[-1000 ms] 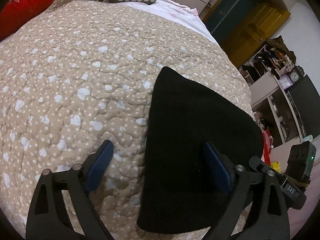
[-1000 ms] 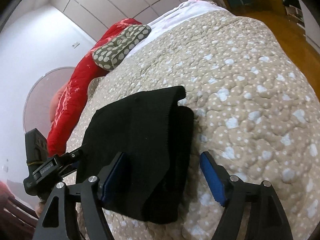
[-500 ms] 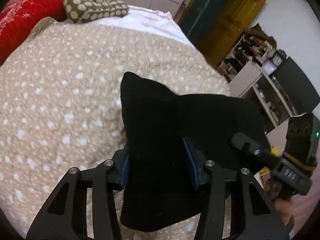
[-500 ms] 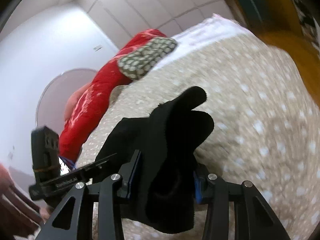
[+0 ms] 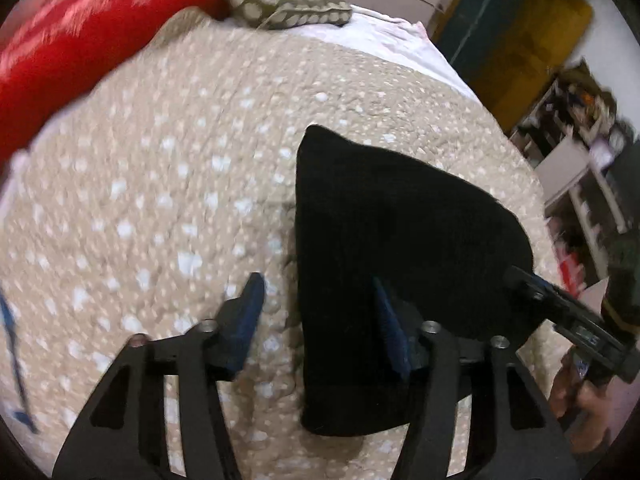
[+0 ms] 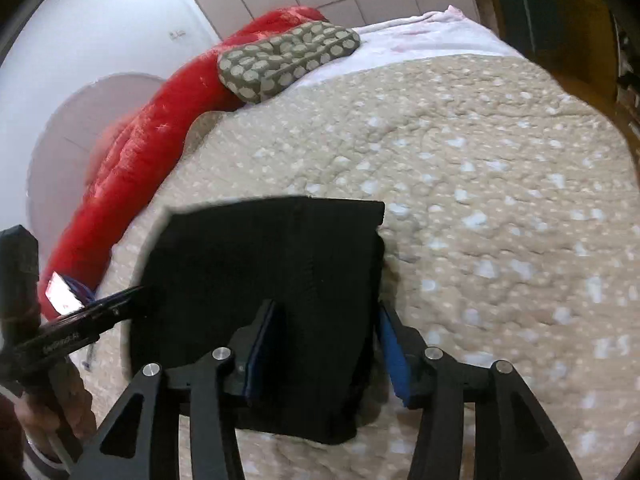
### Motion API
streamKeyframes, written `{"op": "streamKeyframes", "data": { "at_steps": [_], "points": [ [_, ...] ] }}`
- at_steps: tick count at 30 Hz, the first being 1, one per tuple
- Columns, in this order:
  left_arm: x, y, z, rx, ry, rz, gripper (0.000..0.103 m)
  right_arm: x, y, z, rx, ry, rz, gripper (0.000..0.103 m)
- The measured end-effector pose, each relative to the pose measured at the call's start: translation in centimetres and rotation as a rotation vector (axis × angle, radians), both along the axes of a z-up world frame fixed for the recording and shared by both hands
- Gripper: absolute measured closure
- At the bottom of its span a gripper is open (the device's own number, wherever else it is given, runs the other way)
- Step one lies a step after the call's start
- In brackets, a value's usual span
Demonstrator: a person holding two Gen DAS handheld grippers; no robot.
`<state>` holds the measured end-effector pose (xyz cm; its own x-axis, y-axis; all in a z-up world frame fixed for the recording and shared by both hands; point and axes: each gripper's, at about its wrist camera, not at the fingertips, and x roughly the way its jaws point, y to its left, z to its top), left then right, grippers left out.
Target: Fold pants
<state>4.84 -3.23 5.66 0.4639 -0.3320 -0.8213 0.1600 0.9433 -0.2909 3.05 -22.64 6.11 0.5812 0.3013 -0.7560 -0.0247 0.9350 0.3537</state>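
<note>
The black pants (image 5: 392, 248) lie folded into a compact flat bundle on the beige spotted quilt (image 5: 168, 184); they also show in the right wrist view (image 6: 264, 280). My left gripper (image 5: 320, 320) is open and straddles the bundle's left edge, with nothing held. My right gripper (image 6: 328, 352) is open over the bundle's right edge, its jaws apart on either side of the cloth. The right gripper's body shows at the right of the left wrist view (image 5: 568, 320), and the left gripper's body at the left of the right wrist view (image 6: 60, 336).
A red blanket (image 6: 132, 144) and a grey-green spotted pillow (image 6: 284, 60) lie at the head of the bed. A white sheet (image 6: 420, 36) lies beyond the quilt. Shelves with clutter (image 5: 580, 152) and a yellow door (image 5: 532, 36) stand to the right.
Both grippers were shut on the lifted pants half a second ago. Now both have opened, and the pants lie flat on the quilt, folded over.
</note>
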Motion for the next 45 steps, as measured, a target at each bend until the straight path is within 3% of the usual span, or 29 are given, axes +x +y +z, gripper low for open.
{"op": "streamKeyframes", "data": {
  "at_steps": [2,5,8,16,20,22,27,31,34,37,45],
  "points": [
    [-0.1,0.4,0.3,0.01,-0.007,0.022,0.037,-0.9,-0.5,1.5,-0.002,-0.039,-0.015,0.054],
    [-0.2,-0.2,1.4,0.039,-0.048,0.015,0.037,-1.7,0.1,4.5,-0.061,-0.123,-0.01,0.054],
    [0.1,-1.2,2.1,0.061,-0.085,0.011,0.037,-1.1,1.6,5.8,-0.073,-0.149,0.048,0.054],
    [2.4,-3.9,0.9,0.124,-0.085,0.005,0.037,2.0,4.0,2.5,-0.204,-0.082,0.097,0.054],
    [3.2,-4.2,-0.2,0.121,-0.086,0.02,0.024,3.4,3.8,-0.2,-0.245,-0.023,0.079,0.05],
    [3.5,-4.2,-0.6,0.121,-0.084,0.024,0.024,3.9,3.8,-0.7,-0.245,-0.034,0.083,0.047],
    [3.2,-4.2,-0.3,0.126,-0.103,0.024,0.024,3.3,4.0,0.6,-0.278,-0.025,0.105,0.047],
    [2.7,-4.4,-0.1,0.143,-0.115,0.028,0.024,-0.5,4.2,2.4,-0.268,-0.084,0.113,0.047],
    [2.0,-4.4,0.3,0.142,-0.129,0.039,0.024,-1.8,4.7,0.8,-0.313,-0.05,0.118,0.047],
    [1.1,-4.4,0.7,0.16,-0.139,0.058,0.024,-2.4,4.9,-0.2,-0.345,-0.074,0.109,0.047],
    [-1.8,-4.2,1.7,0.205,-0.198,0.096,0.024,-4.1,4.4,3.7,-0.32,-0.16,0.055,0.047]
  ]
}}
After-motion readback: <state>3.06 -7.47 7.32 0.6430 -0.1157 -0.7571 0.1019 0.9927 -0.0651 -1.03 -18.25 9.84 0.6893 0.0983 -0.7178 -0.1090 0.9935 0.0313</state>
